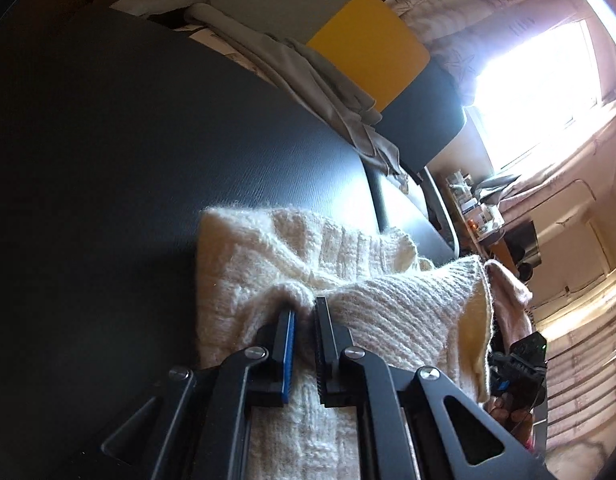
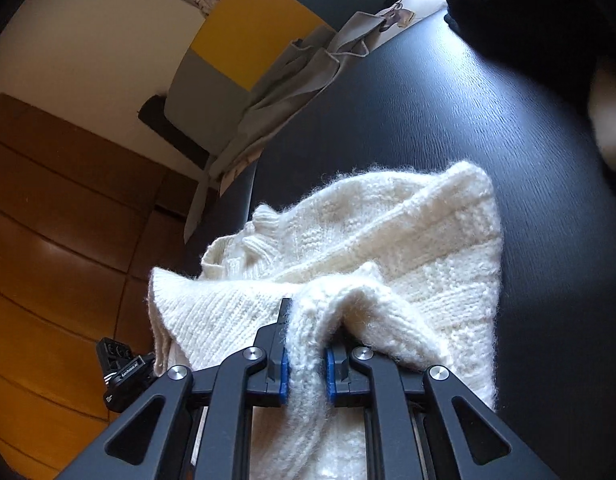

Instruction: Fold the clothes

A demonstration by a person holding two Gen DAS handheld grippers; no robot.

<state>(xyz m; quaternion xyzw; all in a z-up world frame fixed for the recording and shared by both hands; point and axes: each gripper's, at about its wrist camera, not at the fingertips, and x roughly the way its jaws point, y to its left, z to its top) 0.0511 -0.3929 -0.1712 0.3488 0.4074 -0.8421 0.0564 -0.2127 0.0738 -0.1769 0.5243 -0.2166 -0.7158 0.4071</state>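
On the black table [image 1: 107,152], a cream sweater [image 2: 408,240] lies bunched; the left gripper [image 1: 304,320] and right gripper [image 2: 308,332] each pinch a fold of it.

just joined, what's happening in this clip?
A person is folding a cream knit sweater on a dark table, with a hand-held gripper in each hand. The left hand-held gripper and the right hand-held gripper are each pinched on a bunched ridge of the knit. Part of the sweater is already doubled over on itself; the fold looks mid-way, not flattened. A grey cloth is draped at the table's far edge, untouched.
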